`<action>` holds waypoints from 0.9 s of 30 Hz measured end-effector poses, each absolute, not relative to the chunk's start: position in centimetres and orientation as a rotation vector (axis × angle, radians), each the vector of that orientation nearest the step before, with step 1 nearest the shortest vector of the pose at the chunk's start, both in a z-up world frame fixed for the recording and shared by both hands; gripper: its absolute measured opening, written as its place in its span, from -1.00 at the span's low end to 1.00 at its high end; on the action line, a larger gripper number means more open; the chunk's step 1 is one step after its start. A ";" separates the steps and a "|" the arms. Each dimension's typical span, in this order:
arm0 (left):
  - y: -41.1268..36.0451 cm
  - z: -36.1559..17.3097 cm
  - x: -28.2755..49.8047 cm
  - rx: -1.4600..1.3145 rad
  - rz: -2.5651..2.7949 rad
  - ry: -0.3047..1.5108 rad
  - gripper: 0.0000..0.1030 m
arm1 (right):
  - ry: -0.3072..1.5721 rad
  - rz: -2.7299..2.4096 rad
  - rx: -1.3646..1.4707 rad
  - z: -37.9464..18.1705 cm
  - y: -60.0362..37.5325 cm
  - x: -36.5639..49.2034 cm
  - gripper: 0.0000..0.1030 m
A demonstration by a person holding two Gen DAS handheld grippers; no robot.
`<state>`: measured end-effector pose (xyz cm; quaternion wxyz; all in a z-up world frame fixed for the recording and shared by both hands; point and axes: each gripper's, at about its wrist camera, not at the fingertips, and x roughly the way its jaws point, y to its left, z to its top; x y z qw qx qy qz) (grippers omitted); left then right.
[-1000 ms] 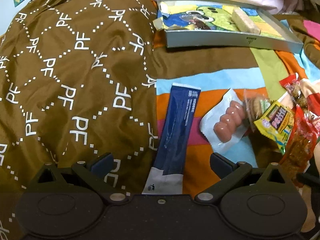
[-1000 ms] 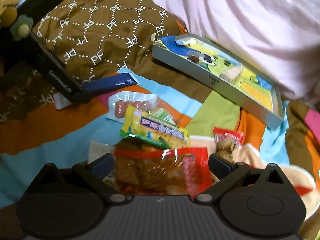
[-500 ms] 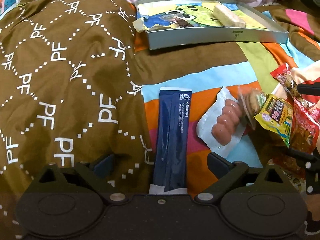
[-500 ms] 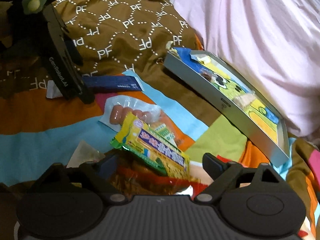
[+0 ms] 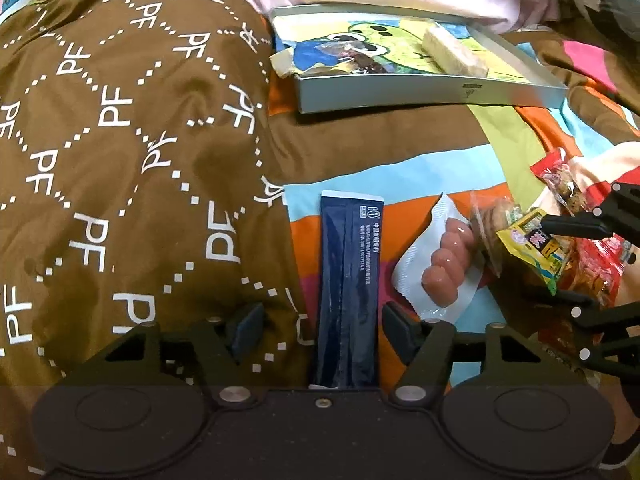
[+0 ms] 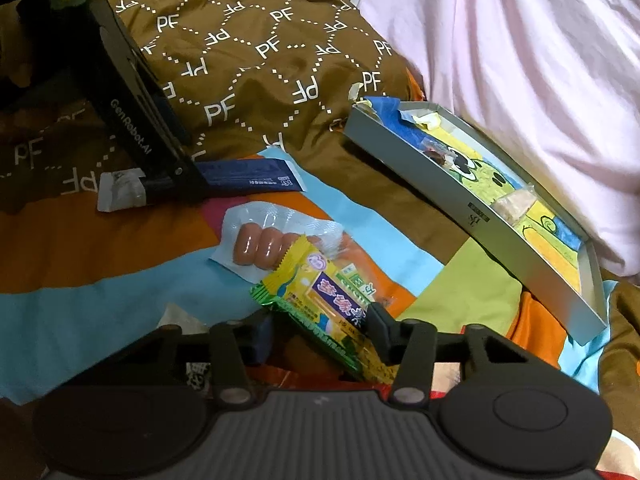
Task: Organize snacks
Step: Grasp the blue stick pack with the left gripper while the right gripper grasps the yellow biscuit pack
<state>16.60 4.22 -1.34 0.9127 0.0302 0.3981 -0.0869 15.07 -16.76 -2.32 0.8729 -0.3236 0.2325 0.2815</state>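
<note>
The left tool [image 5: 318,330] stands open around a dark blue packet [image 5: 349,280]. A sausage pack [image 5: 442,264] lies just beside the packet, on the right.

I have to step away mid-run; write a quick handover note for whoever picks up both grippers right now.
Left gripper: open, straddling the blue packet, not clamped.
Right gripper: fingers either side of the yellow packet; grip cannot be confirmed.
Sausage pack, cookie pack and red packets lie loose on the striped blanket.
Done: the tray holds a wafer bar and a dark wrapped snack.
Left: move the remaining snacks into the tray.
</note>
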 end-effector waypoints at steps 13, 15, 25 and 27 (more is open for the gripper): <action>3.5 -2.0 19.4 -0.005 -0.216 0.906 -0.12 | 0.496 0.540 -0.670 -1.4 -17.0 15.9 -0.25; 3.7 -2.2 19.6 -0.024 -0.202 0.918 -0.15 | 0.505 0.529 -0.680 -1.3 -17.0 16.2 -0.22; 1.9 -1.7 18.6 -0.071 -0.243 0.980 -0.39 | 0.515 0.501 -0.726 -1.2 -16.8 17.2 -0.45; 1.4 -1.7 18.1 -0.091 -0.264 1.001 -0.40 | 0.505 0.496 -0.741 -1.1 -16.9 17.1 -0.50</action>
